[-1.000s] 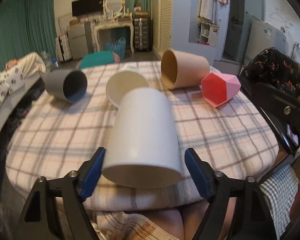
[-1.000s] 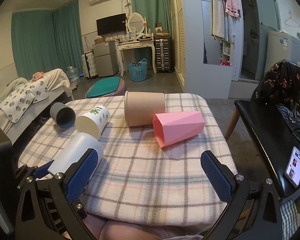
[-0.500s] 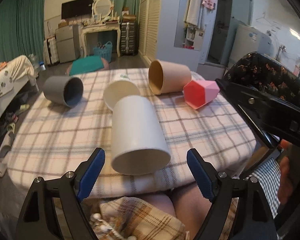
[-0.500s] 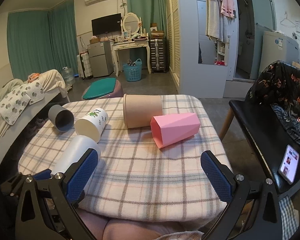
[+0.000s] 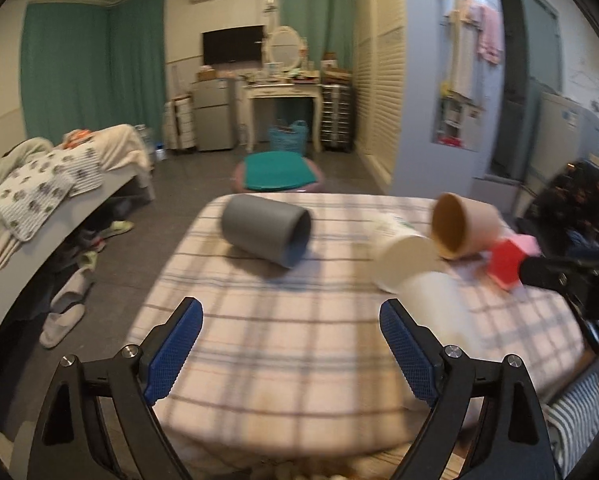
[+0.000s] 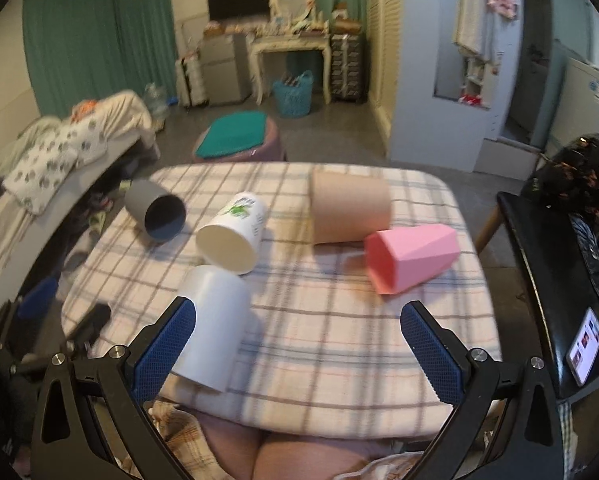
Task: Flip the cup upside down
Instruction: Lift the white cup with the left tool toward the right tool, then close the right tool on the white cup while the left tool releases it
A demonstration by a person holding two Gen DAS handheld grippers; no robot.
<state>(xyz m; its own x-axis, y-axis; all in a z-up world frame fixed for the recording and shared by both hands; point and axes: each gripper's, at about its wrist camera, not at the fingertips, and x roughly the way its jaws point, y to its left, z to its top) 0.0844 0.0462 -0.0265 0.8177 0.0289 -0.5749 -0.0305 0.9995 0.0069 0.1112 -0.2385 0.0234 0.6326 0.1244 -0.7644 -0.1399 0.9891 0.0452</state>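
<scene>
Several cups lie on their sides on the plaid-covered table (image 6: 339, 332): a plain white cup (image 6: 213, 320) (image 5: 439, 304) at the near left, a white cup with a green print (image 6: 233, 232) (image 5: 403, 256), a grey cup (image 6: 155, 212) (image 5: 265, 234), a tan cup (image 6: 349, 212) (image 5: 459, 226) and a pink faceted cup (image 6: 413, 256) (image 5: 507, 262). My left gripper (image 5: 291, 344) is open and empty over the table's left part, the plain white cup behind its right finger. My right gripper (image 6: 299, 340) is open and empty, its left finger in front of the plain white cup.
A bed (image 5: 39, 200) with clothes stands to the left. A black chair (image 6: 559, 280) with a phone (image 6: 585, 346) on it stands to the right. A stool with a green cushion (image 6: 235, 136) is beyond the table. The left gripper shows at the right view's left edge (image 6: 39, 312).
My left gripper has swung left and away from the plain white cup, which now sits by its right finger instead of between the fingers. The right gripper has risen and tilted down a little.
</scene>
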